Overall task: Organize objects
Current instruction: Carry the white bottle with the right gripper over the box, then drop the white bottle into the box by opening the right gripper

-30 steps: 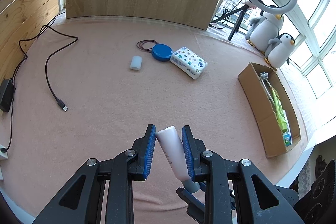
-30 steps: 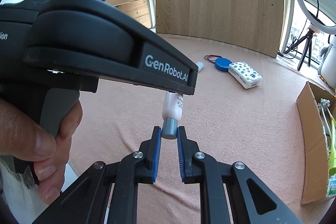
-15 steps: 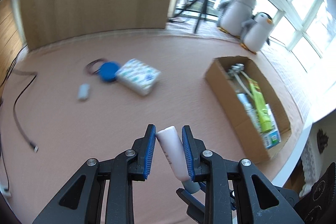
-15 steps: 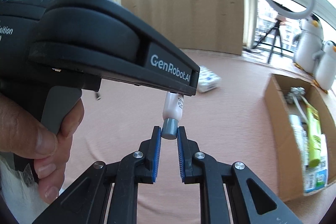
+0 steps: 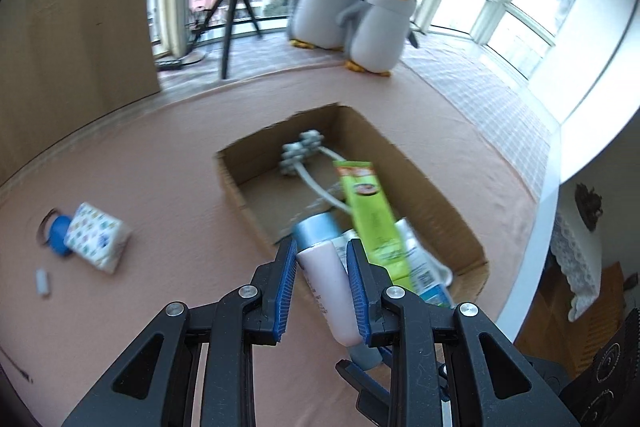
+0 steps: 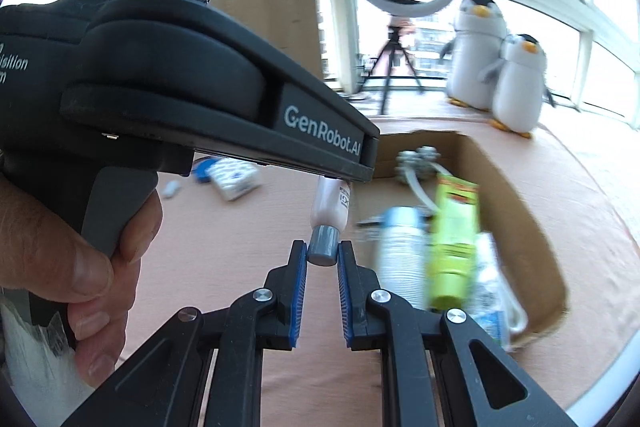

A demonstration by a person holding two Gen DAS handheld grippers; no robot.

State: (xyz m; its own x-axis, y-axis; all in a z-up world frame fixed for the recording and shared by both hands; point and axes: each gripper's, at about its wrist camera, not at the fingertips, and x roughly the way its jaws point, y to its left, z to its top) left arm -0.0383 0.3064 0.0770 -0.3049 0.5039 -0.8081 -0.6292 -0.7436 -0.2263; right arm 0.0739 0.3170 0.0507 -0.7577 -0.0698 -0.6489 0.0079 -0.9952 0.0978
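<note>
Left wrist view: left gripper point(image 5: 321, 279) clamps the pink tube point(image 5: 326, 279); right gripper point(image 6: 322, 257) pinches its grey cap point(image 6: 323, 245).

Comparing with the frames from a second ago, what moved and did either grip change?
Both grippers swung together toward the cardboard box, which now fills the middle of both views; the tissue pack and blue disc slid off to the left. Grips unchanged: the left gripper still clamps the pink tube by its body, and the right gripper still pinches its grey cap. Nothing was released.
</note>
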